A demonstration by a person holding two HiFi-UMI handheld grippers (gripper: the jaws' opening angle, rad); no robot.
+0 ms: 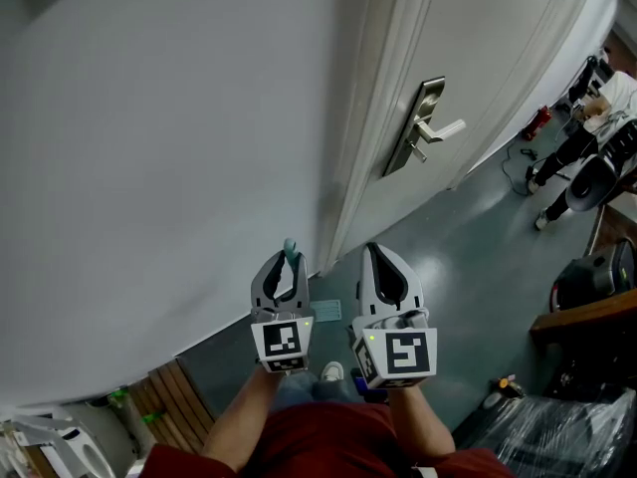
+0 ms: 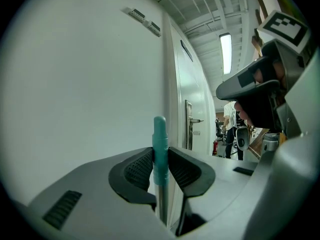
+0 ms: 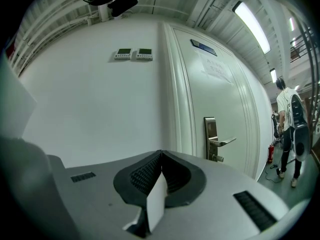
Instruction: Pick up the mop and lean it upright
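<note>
The mop shows only as its teal handle tip [image 1: 291, 252] and, in the left gripper view, the teal handle [image 2: 159, 149] with a grey metal shaft [image 2: 162, 206] below it. It stands upright close to the white wall [image 1: 149, 147]. My left gripper [image 1: 286, 279] [image 2: 160, 158] is shut on the teal end, one ribbed pad on each side. The mop head is hidden. My right gripper [image 1: 384, 272] [image 3: 161, 153] is beside the left one, its tips together, touching no part of the mop. A white strip [image 3: 156, 201] shows in the hollow behind its tips.
A white door [image 1: 468, 58] with a metal lever handle [image 1: 430, 127] stands just right of the wall. Wooden slats [image 1: 174, 396] lie at the lower left. A person [image 1: 587, 157] and dark equipment [image 1: 597, 277] are at the far right on the grey floor [image 1: 468, 257].
</note>
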